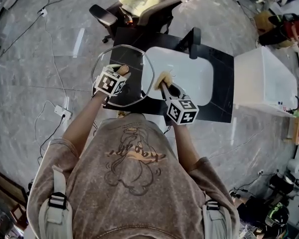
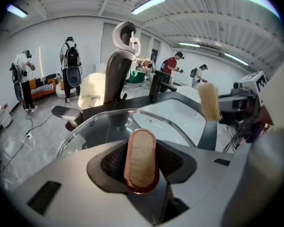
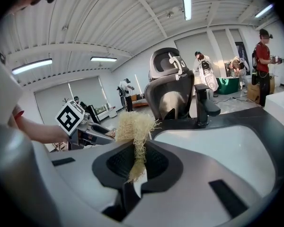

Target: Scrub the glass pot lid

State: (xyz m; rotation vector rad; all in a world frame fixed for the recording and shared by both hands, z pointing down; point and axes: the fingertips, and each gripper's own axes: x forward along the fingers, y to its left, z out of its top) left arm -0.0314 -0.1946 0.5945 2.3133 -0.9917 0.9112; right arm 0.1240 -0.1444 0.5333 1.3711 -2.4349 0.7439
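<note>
In the head view the left tool holds the glass pot lid over the dark tabletop beside the white sink, with the right tool carrying a straw-coloured scrubber at the lid's right rim; in the left gripper view the jaws clamp the lid's copper-rimmed handle; and in the right gripper view the jaws pinch the scrubber's fibres.

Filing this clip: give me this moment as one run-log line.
left gripper: shut on handle of lid | right gripper: shut on scrubber | scrubber: at lid rim, contact unclear | lid: held beside sink
</note>
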